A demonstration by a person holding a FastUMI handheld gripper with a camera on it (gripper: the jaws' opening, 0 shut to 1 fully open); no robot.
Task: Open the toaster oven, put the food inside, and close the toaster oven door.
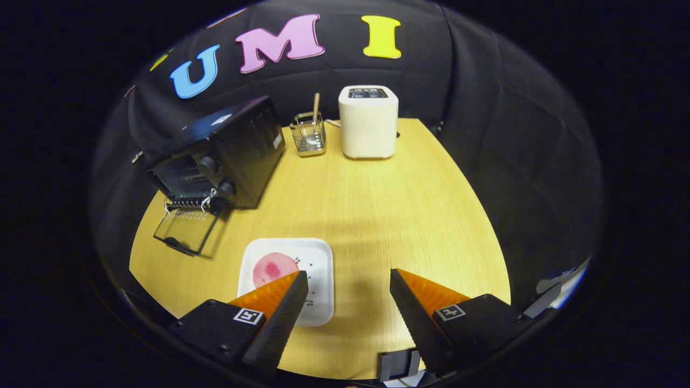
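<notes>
One toaster oven (218,156), one toaster (368,123), one plate (318,269)

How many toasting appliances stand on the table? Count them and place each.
2. The black toaster oven, door open, stands far left beyond the plate; the white toaster stands at the table's far edge beside the utensil holder. The gripper is open.

I see a black toaster oven (226,156), white toaster (368,125), pale yellow wood-grain table (377,215), white plate (315,258) with small dark specks, pink food slice (272,268) with darker red blotch, silver utensil holder (309,136).
</notes>
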